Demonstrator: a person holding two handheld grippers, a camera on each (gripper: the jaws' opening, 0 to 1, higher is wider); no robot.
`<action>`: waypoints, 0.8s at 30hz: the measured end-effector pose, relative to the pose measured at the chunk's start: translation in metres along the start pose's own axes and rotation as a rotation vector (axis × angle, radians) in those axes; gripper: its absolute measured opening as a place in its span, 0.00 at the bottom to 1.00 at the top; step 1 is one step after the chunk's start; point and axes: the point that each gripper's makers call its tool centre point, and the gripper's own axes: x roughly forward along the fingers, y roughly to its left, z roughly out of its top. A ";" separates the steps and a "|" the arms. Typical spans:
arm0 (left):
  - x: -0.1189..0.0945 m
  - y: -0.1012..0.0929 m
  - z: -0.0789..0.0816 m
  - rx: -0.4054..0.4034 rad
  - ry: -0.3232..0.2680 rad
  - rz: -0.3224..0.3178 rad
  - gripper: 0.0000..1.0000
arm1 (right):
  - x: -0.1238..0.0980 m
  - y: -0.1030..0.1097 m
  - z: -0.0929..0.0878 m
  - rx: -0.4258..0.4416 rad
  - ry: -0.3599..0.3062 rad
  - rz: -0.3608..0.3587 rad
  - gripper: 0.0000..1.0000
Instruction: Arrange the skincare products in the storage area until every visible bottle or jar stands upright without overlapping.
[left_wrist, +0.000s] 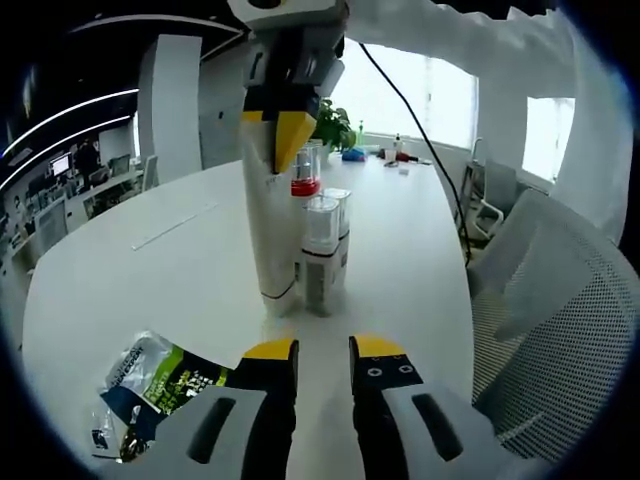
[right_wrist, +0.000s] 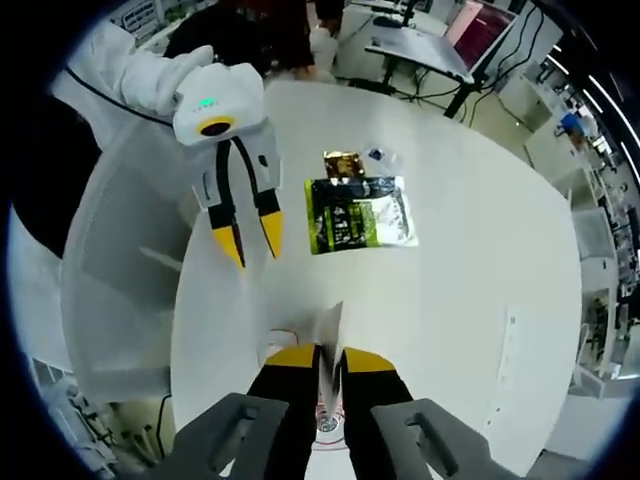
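Gripper, left (left_wrist: 323, 352): hovering low over the white bench (left_wrist: 120, 270), released, jaws a little apart with nothing between them.
Sachet (left_wrist: 160, 385): lying flat just left of that gripper, a green and white packet; whether it belongs to the sorting I cannot tell.
Tall tube (left_wrist: 270, 215): standing on its cap near the bench's middle, touching the clear-capped bottles (left_wrist: 322, 250) beside it.
Gripper, right (right_wrist: 327, 362): grasping the tall tube by its crimped top end, coming down from above.
Red-capped bottle (left_wrist: 304, 185): upright behind the cluster.
Progress: I judge it well along; the bottles are standing, the tube is waiting to be let go, and the tight cluster may want spacing.
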 end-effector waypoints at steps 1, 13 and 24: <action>0.000 0.001 0.000 0.000 0.000 0.000 0.15 | 0.000 0.000 -0.001 0.000 0.003 -0.002 0.00; -0.001 0.005 -0.005 -0.002 0.005 0.003 0.15 | -0.002 0.002 -0.001 -0.013 -0.007 0.000 0.09; -0.001 0.005 -0.006 0.000 0.013 0.009 0.15 | -0.008 0.002 0.001 0.020 -0.048 -0.020 0.24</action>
